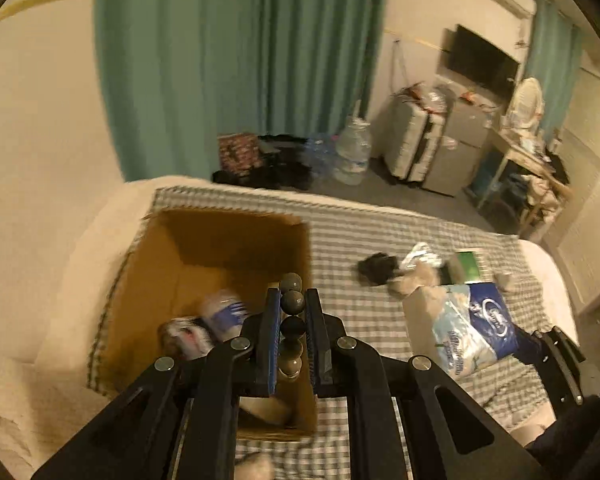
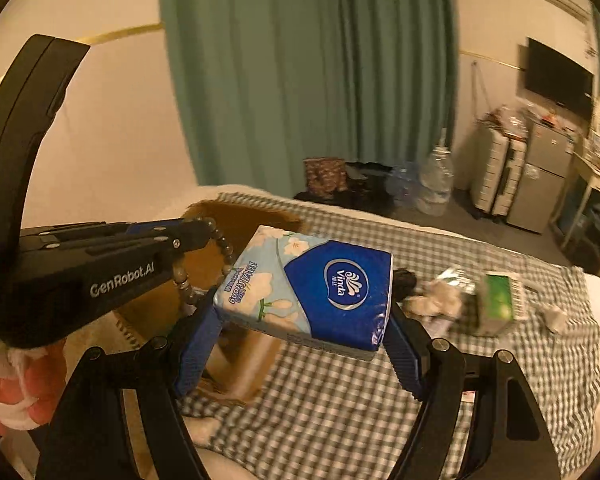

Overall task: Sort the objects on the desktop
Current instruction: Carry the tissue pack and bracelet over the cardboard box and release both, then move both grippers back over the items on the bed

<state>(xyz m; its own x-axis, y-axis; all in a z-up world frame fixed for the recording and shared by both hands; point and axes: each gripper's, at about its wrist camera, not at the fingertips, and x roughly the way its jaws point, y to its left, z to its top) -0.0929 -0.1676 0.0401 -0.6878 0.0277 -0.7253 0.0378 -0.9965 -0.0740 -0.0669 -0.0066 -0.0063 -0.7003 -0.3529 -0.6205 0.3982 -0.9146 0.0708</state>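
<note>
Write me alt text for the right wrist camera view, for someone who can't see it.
The right gripper clamps a blue Vinda tissue pack above a gingham-covered bed. At left, the left gripper holds a string of beads over an open cardboard box. Beyond lie a green box, crumpled items and a teal curtain.

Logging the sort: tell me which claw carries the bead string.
The left claw, shut on the bead string above the cardboard box; the right claw grips a tissue pack.

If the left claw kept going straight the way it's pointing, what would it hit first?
Probably the cardboard box: the left claw, shut on a bead string, aims down over its open top, likely at the right wall, though depth is unclear.
</note>
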